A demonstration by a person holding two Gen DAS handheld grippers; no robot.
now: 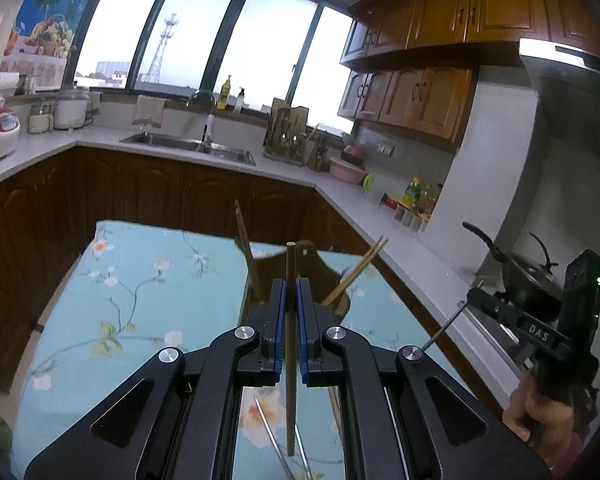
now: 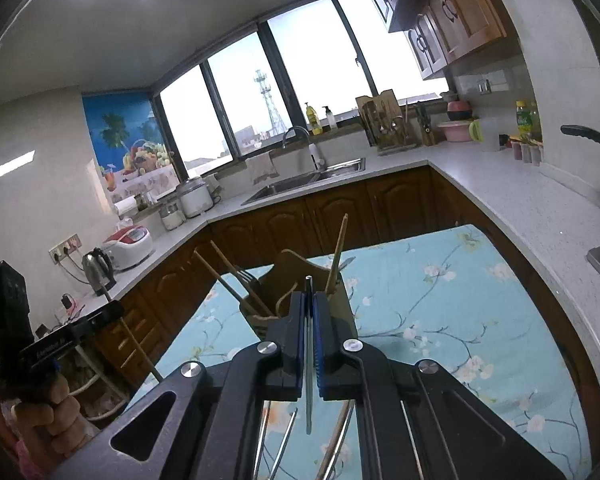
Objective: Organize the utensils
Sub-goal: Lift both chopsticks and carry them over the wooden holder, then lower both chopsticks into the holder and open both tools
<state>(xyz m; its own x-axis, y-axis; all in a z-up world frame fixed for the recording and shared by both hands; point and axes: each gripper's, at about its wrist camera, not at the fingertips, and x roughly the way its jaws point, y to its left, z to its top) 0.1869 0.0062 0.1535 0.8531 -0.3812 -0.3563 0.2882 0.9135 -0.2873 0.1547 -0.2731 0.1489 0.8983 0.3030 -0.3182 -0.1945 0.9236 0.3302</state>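
A wooden utensil holder [image 1: 305, 258] stands on the teal floral tablecloth [image 1: 140, 280], just ahead of both grippers. My left gripper [image 1: 291, 284] is shut on a wooden chopstick [image 1: 290, 360] that stands upright between its blue pads. Other chopsticks [image 1: 360, 268] lean out of the holder. My right gripper [image 2: 309, 296] is shut on a thin metal utensil [image 2: 308, 380] held upright. In the right wrist view the holder [image 2: 296, 264] contains chopsticks [image 2: 224, 276], a fork [image 2: 246, 276] and one more stick [image 2: 339, 252]. Each gripper shows at the edge of the other's view, held by a hand.
Loose metal utensils [image 1: 278, 440] lie on the cloth beneath the grippers. A grey L-shaped counter [image 2: 520, 200] wraps behind the table, with a sink [image 1: 188, 145], a wok [image 1: 528, 276] at right, a kettle [image 2: 98, 270] and a rice cooker [image 2: 130, 246] at left.
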